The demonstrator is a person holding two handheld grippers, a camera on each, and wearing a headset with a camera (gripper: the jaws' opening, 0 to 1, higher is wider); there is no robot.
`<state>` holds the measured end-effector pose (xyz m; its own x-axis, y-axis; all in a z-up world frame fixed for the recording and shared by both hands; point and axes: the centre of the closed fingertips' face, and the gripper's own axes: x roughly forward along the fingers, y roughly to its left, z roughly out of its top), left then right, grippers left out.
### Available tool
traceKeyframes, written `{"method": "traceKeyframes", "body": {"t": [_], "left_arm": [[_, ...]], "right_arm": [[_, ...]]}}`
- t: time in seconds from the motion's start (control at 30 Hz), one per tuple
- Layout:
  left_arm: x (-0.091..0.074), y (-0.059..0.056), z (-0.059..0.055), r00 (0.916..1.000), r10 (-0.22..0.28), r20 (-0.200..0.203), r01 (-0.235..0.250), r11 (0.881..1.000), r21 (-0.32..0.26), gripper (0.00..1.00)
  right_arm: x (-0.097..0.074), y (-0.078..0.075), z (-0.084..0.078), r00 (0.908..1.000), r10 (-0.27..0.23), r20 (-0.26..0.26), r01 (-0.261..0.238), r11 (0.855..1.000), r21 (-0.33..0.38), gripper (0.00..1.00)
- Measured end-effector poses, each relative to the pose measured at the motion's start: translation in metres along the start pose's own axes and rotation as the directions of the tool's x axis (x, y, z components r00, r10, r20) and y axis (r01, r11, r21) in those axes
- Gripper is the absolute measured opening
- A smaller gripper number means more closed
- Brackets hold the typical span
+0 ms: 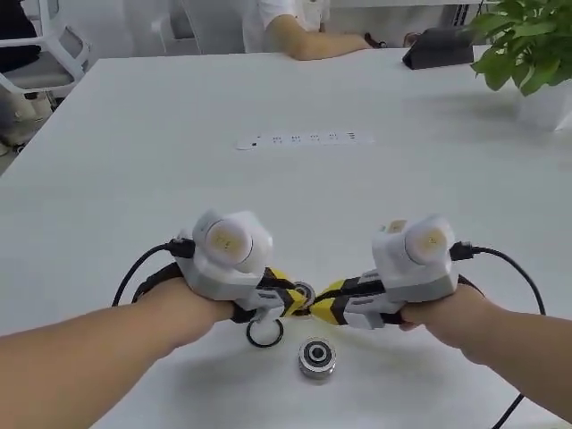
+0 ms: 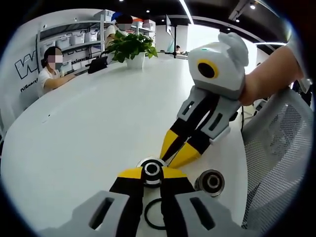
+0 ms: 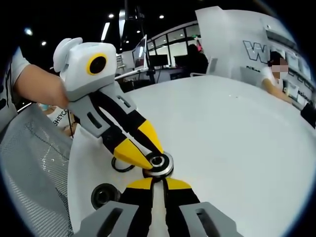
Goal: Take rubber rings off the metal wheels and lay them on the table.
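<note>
My left gripper [image 1: 288,298] pinches the small round silver metal wheel [image 2: 151,169] between its 2 yellow tips, 1 on each side, holding it just above the white table [image 1: 295,197], probably so the rim stays free for pulling. Under it, 1 thin black rubber ring [image 1: 265,345] lies flat and limp, already off. Just right of that sits a 2nd metal wheel [image 1: 317,356], shiny hub and dark band. I cannot tell if it is bare. My right gripper [image 3: 158,182] has its jaws pressed together, tips against the held wheel's near edge. Whether they nip rubber, I cannot tell.
</note>
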<state>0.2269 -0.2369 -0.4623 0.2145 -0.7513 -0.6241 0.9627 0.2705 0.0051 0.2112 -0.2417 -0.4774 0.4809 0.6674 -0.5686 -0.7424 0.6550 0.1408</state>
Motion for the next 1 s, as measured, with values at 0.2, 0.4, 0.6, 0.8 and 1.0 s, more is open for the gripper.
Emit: {"method": "traceKeyframes", "body": {"t": [0.2,0.4,0.6,0.8,1.0], "left_arm": [[0.0,0.0,0.0,1.0,-0.001,0.002,0.001,1.0,0.001,0.07],[0.0,0.0,0.0,1.0,-0.001,0.002,0.001,1.0,0.003,0.07],[0.0,0.001,0.0,1.0,0.005,0.005,-0.005,1.0,0.0,0.07],[0.0,0.0,0.0,0.9999,0.011,0.006,-0.011,1.0,-0.005,0.07],[0.0,0.0,0.0,0.9999,0.012,0.006,-0.012,1.0,-0.007,0.07]], "right_arm": [[-0.001,-0.002,0.0,1.0,-0.008,-0.002,0.008,1.0,0.012,0.0],[-0.002,-0.005,-0.001,0.9999,-0.015,0.002,0.015,0.998,0.061,0.0],[-0.003,-0.007,-0.001,0.9997,-0.017,0.015,0.015,0.99,0.141,0.0],[-0.006,-0.012,0.004,0.9977,-0.03,0.061,0.015,0.973,0.232,0.0],[-0.006,-0.011,0.007,0.9965,-0.027,0.079,0.006,0.967,0.253,0.0]]}}
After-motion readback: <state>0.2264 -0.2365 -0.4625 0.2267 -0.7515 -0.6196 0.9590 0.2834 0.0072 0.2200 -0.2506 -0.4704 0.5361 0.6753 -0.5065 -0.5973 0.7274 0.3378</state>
